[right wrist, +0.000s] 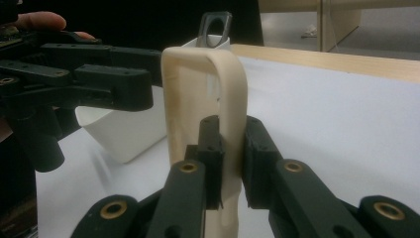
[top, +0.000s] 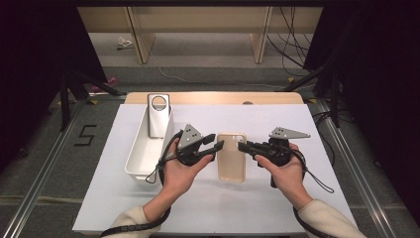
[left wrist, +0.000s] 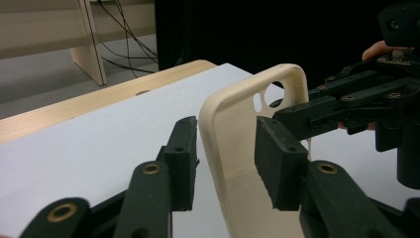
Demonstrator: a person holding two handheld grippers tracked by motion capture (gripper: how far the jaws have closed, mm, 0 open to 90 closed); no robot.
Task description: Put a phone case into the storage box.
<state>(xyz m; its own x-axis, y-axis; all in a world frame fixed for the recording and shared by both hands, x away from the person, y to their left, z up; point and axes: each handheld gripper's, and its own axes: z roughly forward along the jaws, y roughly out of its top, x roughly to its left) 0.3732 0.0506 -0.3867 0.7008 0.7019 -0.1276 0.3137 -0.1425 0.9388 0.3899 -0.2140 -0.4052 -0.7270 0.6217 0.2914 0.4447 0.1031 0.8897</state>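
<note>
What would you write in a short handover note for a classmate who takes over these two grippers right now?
Right gripper: shut on the right edge of the beige phone case.
Left gripper: jaws straddle the case's left edge, not yet pressing.
Grey phone case: leaning upright in the white bin, left of the work.
Done: one case binned, the beige one gripped on one side.
Left: close the left gripper, probably bin the beige case.
</note>
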